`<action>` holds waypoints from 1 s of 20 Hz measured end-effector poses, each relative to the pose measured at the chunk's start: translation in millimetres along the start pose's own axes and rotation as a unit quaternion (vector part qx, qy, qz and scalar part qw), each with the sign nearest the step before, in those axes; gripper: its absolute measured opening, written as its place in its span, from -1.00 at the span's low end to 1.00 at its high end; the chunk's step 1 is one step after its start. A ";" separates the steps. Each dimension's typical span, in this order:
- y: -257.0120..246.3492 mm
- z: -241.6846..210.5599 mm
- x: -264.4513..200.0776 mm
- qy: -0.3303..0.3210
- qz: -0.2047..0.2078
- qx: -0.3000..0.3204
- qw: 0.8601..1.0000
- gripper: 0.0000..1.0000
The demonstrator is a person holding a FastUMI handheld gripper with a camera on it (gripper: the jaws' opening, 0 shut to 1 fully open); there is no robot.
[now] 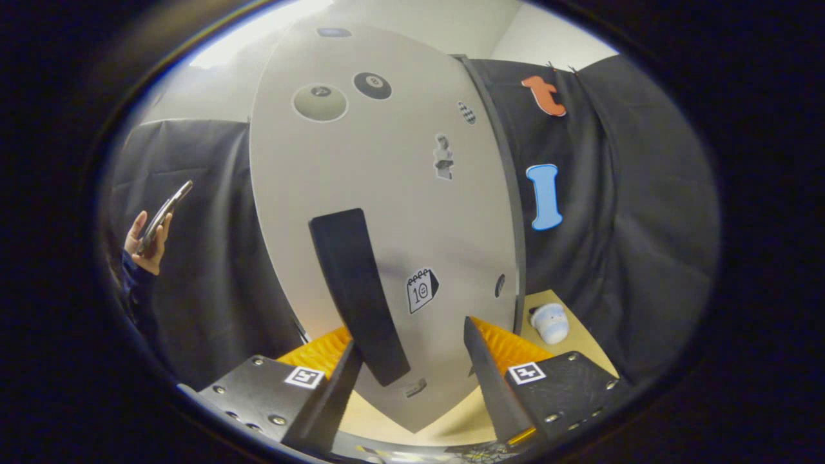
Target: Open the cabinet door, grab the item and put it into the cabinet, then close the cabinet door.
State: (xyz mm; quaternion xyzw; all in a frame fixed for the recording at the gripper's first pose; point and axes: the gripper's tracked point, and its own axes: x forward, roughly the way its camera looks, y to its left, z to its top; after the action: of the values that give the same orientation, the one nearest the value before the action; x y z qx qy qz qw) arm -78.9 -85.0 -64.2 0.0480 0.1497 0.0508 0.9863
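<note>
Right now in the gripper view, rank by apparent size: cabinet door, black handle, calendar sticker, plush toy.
1. cabinet door
2. black handle, just ahead of the open tongs
3 and 4. calendar sticker and plush toy: look alike; the toy lies farther off, so unranked.

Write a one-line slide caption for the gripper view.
Open fingers straddle the black handle of the closed cabinet door; plush item waits beside it.

Tan table (577,335) bears cabinet (387,193) and plush toy (551,322).
</note>
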 end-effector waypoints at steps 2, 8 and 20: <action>10.6 0.2 11.6 -0.002 0.009 -0.012 1.000 0.83; 37.5 -0.2 32.1 -0.012 0.023 -0.024 0.999 0.99; 79.8 3.5 70.7 -0.023 0.045 -0.055 0.997 0.98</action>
State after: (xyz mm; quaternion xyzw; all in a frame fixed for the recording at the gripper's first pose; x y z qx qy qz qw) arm -17.6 1.9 -72.6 0.0020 0.1216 0.1020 0.9873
